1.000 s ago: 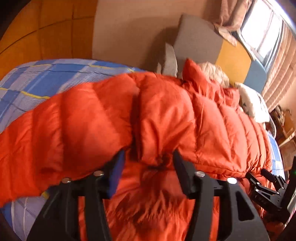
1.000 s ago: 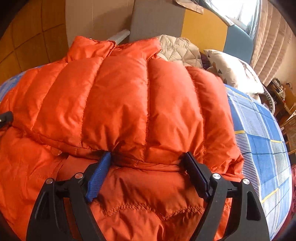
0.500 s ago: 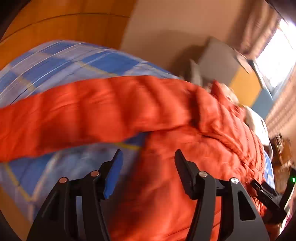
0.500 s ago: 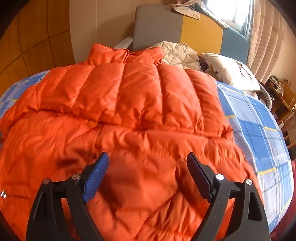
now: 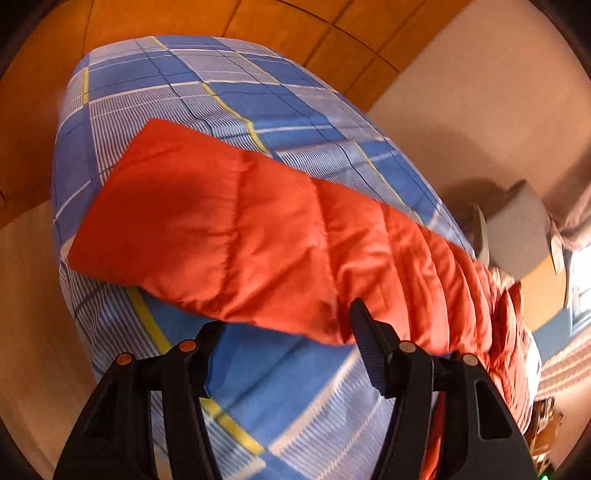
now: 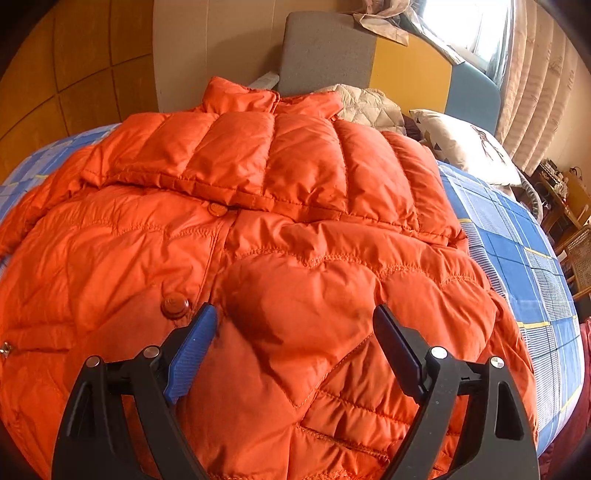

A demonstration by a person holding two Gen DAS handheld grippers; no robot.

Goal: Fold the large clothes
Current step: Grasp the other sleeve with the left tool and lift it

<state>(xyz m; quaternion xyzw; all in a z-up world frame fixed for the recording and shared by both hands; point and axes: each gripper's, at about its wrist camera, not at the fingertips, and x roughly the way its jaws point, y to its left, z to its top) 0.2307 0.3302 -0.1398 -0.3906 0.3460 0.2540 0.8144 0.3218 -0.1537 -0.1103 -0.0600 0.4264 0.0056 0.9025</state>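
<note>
Nearest the right wrist camera, the right gripper (image 6: 293, 334) hangs with its two fingers spread wide apart and nothing between them, one blue pad (image 6: 192, 350) to the left and a black one to the right. Directly under and ahead of those fingers lies the orange down jacket (image 6: 258, 229), front side up on the bed, its quilted lower panel filling the gap between the fingers. A round orange snap button (image 6: 174, 305) sits just beside the blue pad, to its left. Farther ahead, one sleeve (image 6: 280, 166) is folded across the chest, and beyond it the collar (image 6: 240, 98) points toward the grey headboard panel (image 6: 328, 51). To the right of the jacket, the blue plaid bedsheet (image 6: 517, 251) shows, with a white pillow (image 6: 465, 146) farther back.

In the left wrist view, the left gripper (image 5: 286, 328) is likewise wide open and holds nothing, its fingers poised over bare plaid sheet (image 5: 303, 387). Just ahead of the fingertips the jacket's other sleeve (image 5: 229, 236) lies stretched out flat across the bed, its cuff end reaching away to the left; whether the right fingertip touches its edge cannot be told. Beyond the sleeve, more sheet runs to the far corner of the mattress, and orange wood wall panels (image 5: 258, 22) rise behind.
</note>
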